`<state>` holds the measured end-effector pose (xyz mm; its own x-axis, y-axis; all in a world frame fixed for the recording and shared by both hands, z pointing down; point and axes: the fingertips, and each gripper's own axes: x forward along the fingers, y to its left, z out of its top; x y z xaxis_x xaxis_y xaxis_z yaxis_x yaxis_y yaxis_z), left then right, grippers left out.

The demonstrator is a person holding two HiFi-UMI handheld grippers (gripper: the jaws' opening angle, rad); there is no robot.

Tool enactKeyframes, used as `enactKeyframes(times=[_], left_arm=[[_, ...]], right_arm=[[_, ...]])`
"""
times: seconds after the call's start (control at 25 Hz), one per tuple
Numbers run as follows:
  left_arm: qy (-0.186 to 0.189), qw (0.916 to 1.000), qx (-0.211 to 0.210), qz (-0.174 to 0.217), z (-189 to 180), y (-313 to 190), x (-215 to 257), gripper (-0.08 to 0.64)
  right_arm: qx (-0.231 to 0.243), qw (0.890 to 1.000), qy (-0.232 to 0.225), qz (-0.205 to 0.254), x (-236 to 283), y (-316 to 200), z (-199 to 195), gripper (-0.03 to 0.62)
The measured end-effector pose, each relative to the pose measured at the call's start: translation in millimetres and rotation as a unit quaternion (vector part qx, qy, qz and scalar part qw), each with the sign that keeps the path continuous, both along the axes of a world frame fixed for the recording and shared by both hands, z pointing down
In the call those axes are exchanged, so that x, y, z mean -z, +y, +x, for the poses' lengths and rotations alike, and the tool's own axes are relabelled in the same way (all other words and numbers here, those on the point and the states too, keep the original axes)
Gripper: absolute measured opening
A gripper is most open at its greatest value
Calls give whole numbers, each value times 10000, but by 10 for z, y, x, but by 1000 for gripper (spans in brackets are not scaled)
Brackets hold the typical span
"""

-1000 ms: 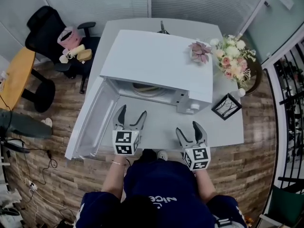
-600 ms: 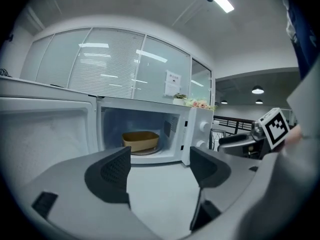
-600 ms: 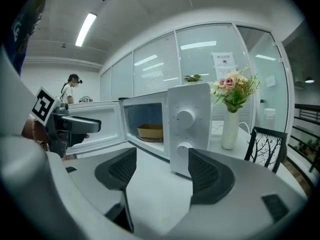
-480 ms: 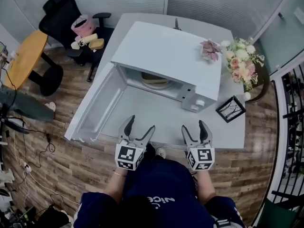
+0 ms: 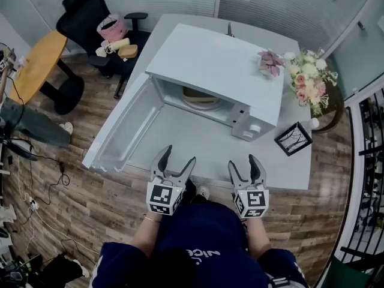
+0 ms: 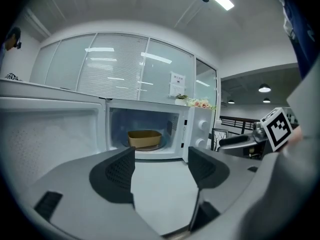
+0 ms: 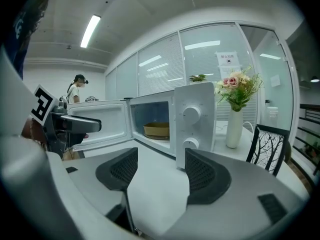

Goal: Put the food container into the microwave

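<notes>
The tan food container (image 5: 201,96) (image 6: 144,138) (image 7: 156,130) sits inside the white microwave (image 5: 222,71) (image 6: 192,129) (image 7: 192,116), whose door (image 5: 123,128) (image 6: 47,129) (image 7: 102,121) hangs wide open to the left. My left gripper (image 5: 176,162) (image 6: 161,168) is open and empty, held above the table's near edge, well short of the oven. My right gripper (image 5: 245,165) (image 7: 156,170) is also open with nothing between its pads, beside the left one and in front of the control panel; its jaws have just narrowed slightly.
The microwave stands on a grey table (image 5: 210,152). A flower vase (image 5: 309,77) (image 7: 234,119), a small pink plant (image 5: 270,62) and a black wire frame (image 5: 294,138) stand at the right. An office chair (image 5: 90,23) and a wooden table (image 5: 33,68) are at the left.
Both grippers have drawn back from the microwave toward the table's near edge, the left one farther. The container stays inside the oven and the door stays open.
</notes>
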<state>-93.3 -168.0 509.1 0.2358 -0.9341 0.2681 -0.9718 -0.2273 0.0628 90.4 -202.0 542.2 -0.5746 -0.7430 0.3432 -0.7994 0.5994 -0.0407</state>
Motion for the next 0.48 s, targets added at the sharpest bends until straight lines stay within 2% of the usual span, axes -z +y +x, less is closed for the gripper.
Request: enactKeyframes(times=[0.08,0.24,0.4,0.48], left_arm=[[22,10000,-71,44,41,-3,26,304],[300,9990,-311,94,153,-6,54,206],[178,9983,-550,66,265,-1,32,155],[168,9976,-674,61,316,-2,24,131]], right_arm=[[91,9999,-24,50,28,20,-33,268],[372,9992,-56,102,67,68,-151,186],[502,9984,-16,261,124,93,-257,108],[560,9980,-62,283,150,94,-299,34]])
